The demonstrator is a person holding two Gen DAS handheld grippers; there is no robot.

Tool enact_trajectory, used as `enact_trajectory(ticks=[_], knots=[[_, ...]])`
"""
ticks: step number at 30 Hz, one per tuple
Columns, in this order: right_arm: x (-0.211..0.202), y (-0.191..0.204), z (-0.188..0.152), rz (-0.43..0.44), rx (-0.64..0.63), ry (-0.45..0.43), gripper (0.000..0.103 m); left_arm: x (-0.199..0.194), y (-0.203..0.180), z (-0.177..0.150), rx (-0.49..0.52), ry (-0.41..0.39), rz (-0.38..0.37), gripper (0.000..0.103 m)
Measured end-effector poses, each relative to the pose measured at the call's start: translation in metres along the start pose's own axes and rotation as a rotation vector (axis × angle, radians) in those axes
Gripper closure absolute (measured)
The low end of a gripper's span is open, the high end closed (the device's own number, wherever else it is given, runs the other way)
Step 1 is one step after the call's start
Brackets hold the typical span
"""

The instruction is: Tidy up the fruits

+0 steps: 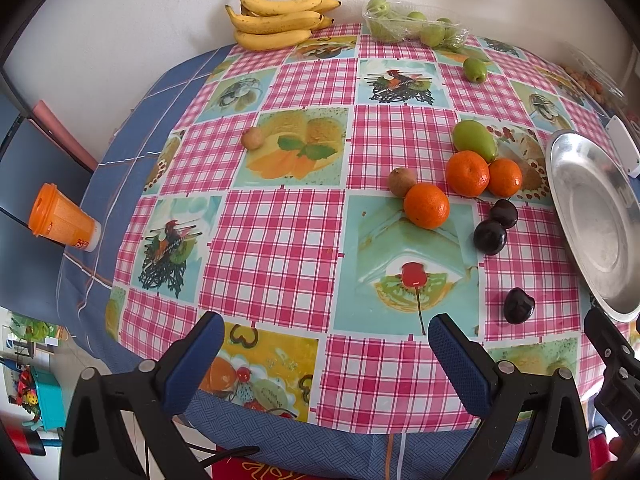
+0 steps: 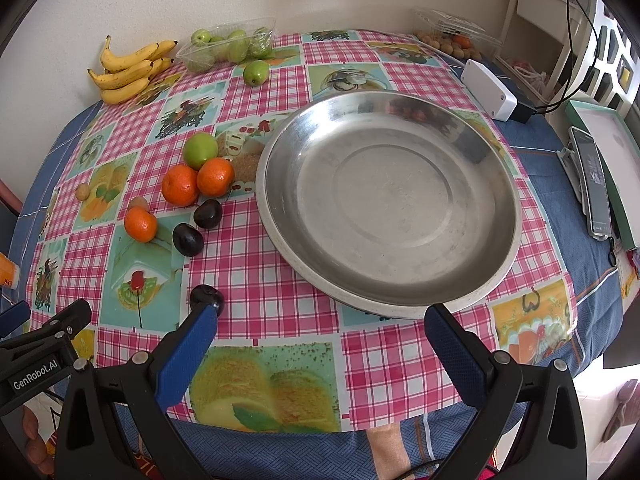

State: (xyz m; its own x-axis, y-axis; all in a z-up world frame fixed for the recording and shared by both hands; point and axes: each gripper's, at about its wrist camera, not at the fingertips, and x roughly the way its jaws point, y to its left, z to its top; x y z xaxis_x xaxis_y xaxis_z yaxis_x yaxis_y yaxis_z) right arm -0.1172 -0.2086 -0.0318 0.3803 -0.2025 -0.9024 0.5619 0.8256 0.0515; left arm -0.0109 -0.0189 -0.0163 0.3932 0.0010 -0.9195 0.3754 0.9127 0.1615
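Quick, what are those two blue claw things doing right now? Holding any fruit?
Left gripper: open, holding nothing, above the tablecloth.
Right gripper: open, holding nothing, in front of the metal dish.

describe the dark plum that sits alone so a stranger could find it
Start at the big metal dish. Just off its near left rim, close to the table's front edge, lies one dark plum. Unlike the two plums further back beside the oranges, it touches no other fruit.

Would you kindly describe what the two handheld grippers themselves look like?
Both the left gripper and the right gripper have black frames with silver pivot screws and two blue, textured finger pads. White "GenRobot.AI" lettering marks the left one, seen from the right wrist.
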Motion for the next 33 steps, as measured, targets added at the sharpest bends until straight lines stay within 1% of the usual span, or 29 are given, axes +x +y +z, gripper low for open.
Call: enact_trajectory(ticks=[16,20,25,27,30,33], knots=[[0.002,0.001,-0.002,0.006,0.000,0.006,0.000,0.001,0.003,-0.003,-0.011,0.000,-0.003,0.000],[0.001,0.004,-0.002,0.016,-0.012,0.002,0.000,0.000,0.007,0.002,-0.037,-0.003,-0.028,0.000],[0.002,0.017,0.002,0.040,-0.073,0.013,0.000,0.003,0.010,0.012,-0.068,-0.013,-0.058,0.000],[0.005,0.023,0.003,0.054,-0.087,0.020,0.000,0.006,0.012,0.016,-0.078,-0.020,-0.055,0.000],[0.011,0.031,0.006,0.086,-0.101,0.039,0.000,0.009,0.013,0.020,-0.081,-0.042,-0.027,0.000],[0.016,0.039,0.010,0.104,-0.113,0.051,0.000,0.015,0.015,0.024,-0.078,-0.036,-0.015,0.000]])
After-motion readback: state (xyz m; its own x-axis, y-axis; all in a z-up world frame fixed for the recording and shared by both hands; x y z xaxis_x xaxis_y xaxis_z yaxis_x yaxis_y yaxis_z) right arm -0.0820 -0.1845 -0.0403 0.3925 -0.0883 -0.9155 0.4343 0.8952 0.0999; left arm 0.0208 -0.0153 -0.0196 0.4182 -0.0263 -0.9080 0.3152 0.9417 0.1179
